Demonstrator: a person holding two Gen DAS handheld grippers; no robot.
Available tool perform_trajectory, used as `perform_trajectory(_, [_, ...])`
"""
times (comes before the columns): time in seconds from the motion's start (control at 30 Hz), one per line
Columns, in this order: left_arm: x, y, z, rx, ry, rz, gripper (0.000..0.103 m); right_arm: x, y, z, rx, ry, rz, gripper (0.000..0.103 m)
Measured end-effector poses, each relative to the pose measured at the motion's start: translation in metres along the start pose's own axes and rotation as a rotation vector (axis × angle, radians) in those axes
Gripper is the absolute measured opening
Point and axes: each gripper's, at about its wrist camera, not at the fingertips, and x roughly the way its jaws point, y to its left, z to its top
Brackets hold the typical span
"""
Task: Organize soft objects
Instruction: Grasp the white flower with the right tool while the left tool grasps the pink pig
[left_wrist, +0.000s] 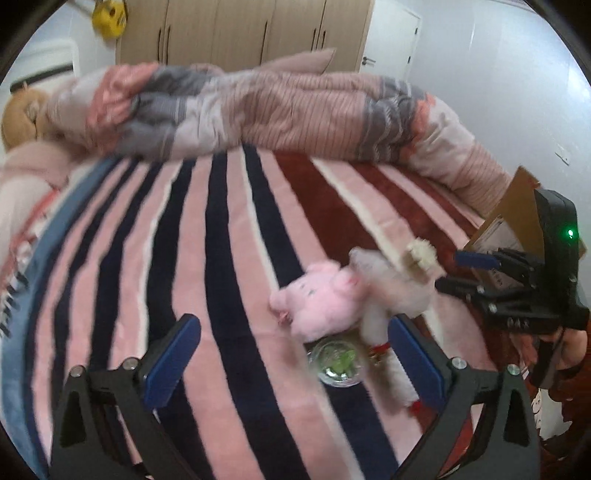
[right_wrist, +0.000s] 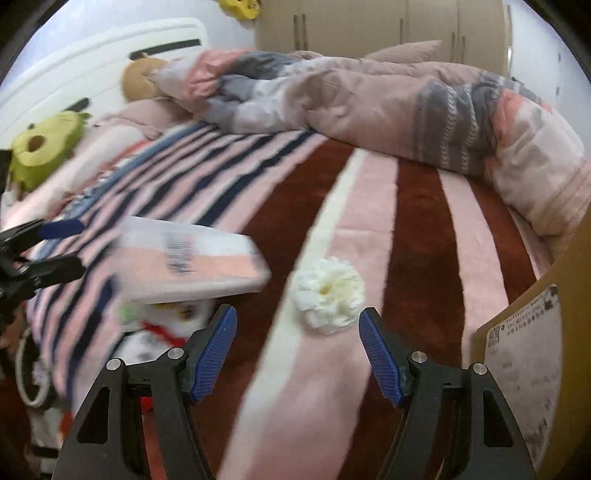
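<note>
— Nothing looks sorted yet, as far as we can judge. In the left wrist view the pink plush pig (left_wrist: 325, 299) lies low and right of centre on the striped blanket (left_wrist: 229, 236), touching a white plush (left_wrist: 391, 291), with a small clear container (left_wrist: 338, 363) just below them.

— And in the right wrist view the white fabric flower (right_wrist: 327, 290) sits loose at centre on the blanket, near a cardboard box (right_wrist: 532, 343) at the lower right edge. We guess that box is the destination, but we see nothing inside it.

— Poses?

— We hold the left gripper (left_wrist: 295, 365) low over the blanket, jaws spread wide and empty, the pig just ahead of its right finger. The right gripper (right_wrist: 299, 350) points straight at the flower, jaws apart, holding nothing, the flower just beyond its tips.

— What's left, then?

— Everything, we think: flower, pig and white plush are all ungathered.
</note>
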Motion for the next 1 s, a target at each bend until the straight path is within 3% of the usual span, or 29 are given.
perform_trajectory(0.17, [0.033, 0.009, -0.008, -0.04, 0.042, -0.079, 0.092, 0.032, -0.013, 0.001, 0.01, 0.027, -0.02, 0.059])
perform_trajectory(0.27, [0.047, 0.006, -0.005, -0.05, 0.05, -0.112, 0.083, 0.043, -0.015, 0.002, -0.003, 0.025, -0.025, 0.053])
perform_trajectory(0.37, [0.058, 0.005, -0.001, -0.066, 0.06, -0.15, 0.075, 0.049, -0.018, 0.005, 0.004, 0.023, -0.018, 0.038])
perform_trajectory(0.43, [0.064, 0.003, 0.001, -0.075, 0.063, -0.171, 0.058, 0.05, -0.019, 0.007, -0.003, 0.019, -0.018, 0.025])
perform_trajectory(0.53, [0.064, 0.003, 0.002, -0.094, 0.063, -0.195, 0.051, 0.048, -0.017, 0.006, -0.006, 0.019, -0.014, 0.017])
perform_trajectory(0.9, [0.037, 0.002, 0.003, -0.079, 0.035, -0.145, 0.047, 0.006, -0.001, 0.006, -0.01, -0.036, 0.039, 0.016])
perform_trajectory(1.0, [0.029, 0.001, 0.001, -0.064, 0.038, -0.116, 0.051, -0.005, 0.003, 0.005, -0.021, -0.047, 0.041, 0.016])
